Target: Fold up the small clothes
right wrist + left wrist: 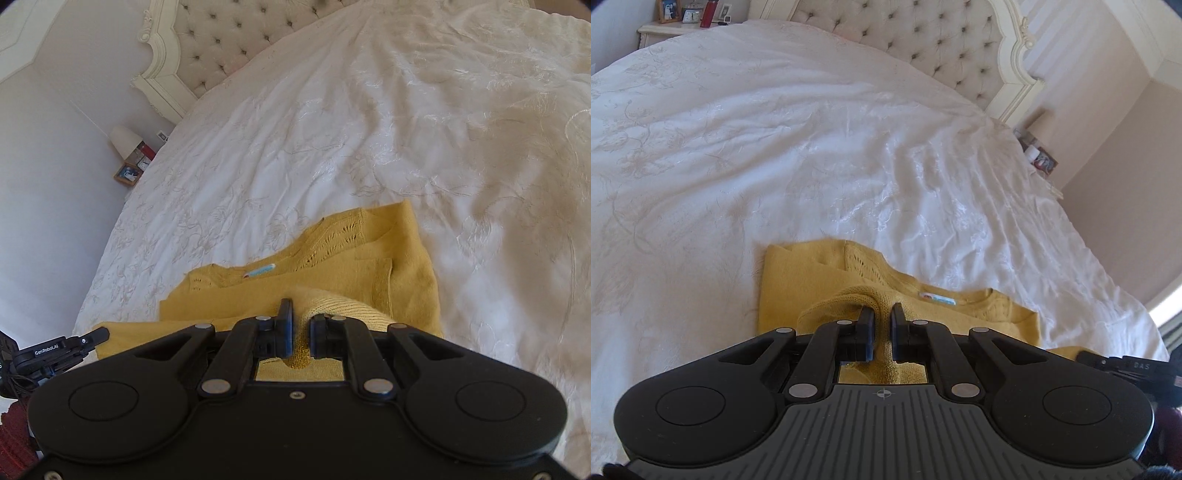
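On the white bed (775, 147), my left gripper (882, 325) and right gripper (301, 325) each pinch the mustard sweater's hem; its collar (960, 299) lies toward twelve o'clock.

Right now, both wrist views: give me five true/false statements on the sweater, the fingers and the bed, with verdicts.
1. Both grippers are shut on the mustard-yellow knitted sweater. True: left gripper, right gripper.
2. The sweater lies on a bare wooden floor. False: it lies on the white embroidered bedspread.
3. The sweater's neck label is visible. True.
4. The left gripper's fingers stand wide open. False: they pinch a ribbed fold of sweater.
5. The bed has a plain metal-rail headboard. False: it is a tufted, buttoned cream headboard.
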Demonstrator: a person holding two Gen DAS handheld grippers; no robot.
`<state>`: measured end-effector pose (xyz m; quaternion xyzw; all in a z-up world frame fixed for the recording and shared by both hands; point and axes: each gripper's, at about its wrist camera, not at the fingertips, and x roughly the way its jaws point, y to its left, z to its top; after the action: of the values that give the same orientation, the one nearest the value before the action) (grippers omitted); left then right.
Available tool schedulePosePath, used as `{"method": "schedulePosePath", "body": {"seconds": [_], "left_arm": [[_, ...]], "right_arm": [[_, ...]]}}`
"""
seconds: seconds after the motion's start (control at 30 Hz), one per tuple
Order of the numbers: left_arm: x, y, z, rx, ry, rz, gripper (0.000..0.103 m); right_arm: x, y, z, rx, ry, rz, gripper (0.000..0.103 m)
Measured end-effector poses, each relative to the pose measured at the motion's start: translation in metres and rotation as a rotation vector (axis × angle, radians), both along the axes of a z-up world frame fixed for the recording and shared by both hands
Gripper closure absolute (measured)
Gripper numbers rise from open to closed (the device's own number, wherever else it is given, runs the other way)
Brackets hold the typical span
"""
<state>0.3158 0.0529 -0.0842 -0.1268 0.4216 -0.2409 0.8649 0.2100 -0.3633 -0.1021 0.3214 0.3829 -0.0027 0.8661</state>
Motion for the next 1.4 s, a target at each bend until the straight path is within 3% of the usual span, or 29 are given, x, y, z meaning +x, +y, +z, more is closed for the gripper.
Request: {"method": "schedulePosePath", "body": {"seconds": [0.3, 0.37, 0.4, 0.43, 0.5, 0.63, 0.83, 1.1, 1.23, 1.4], "left_arm": [[0.050, -0.018, -0.036, 0.117, 0.080, 0.008, 0.092], [0.056, -0.018, -0.039, 0.149, 0.089, 0.050, 0.079], [0.059, -0.017, -0.040, 0.159, 0.086, 0.081, 0.066], [0.060, -0.014, -0.039, 0.158, 0.079, 0.106, 0.057], [0.064, -0.008, -0.035, 0.140, 0.068, 0.166, 0.052], [0.064, -0.004, -0.022, 0.163, 0.046, 0.219, 0.047], [0.023, -0.030, -0.015, 0.247, -0.001, 0.101, 0.047], [-0.035, -0.066, -0.060, 0.272, 0.125, -0.034, 0.047], [-0.034, -0.075, -0.074, 0.298, 0.140, -0.068, 0.047], [0.002, -0.081, -0.080, 0.322, 0.108, -0.081, 0.047]], "right_arm": [[0.066, -0.013, -0.037, -0.034, 0.132, 0.036, 0.081], [0.075, -0.015, -0.042, -0.041, 0.149, 0.047, 0.079], [0.079, -0.016, -0.045, -0.040, 0.156, 0.047, 0.068], [0.081, -0.018, -0.046, -0.037, 0.155, 0.047, 0.050], [0.084, -0.022, -0.047, -0.036, 0.128, 0.047, 0.035], [0.085, -0.032, -0.042, -0.070, 0.089, 0.034, 0.033], [0.066, -0.024, -0.026, -0.119, 0.040, 0.115, 0.033], [0.038, 0.036, -0.045, -0.194, 0.099, 0.341, 0.033], [0.042, 0.055, -0.059, -0.260, 0.123, 0.408, 0.033], [0.065, 0.060, -0.069, -0.346, 0.123, 0.447, 0.033]]}}
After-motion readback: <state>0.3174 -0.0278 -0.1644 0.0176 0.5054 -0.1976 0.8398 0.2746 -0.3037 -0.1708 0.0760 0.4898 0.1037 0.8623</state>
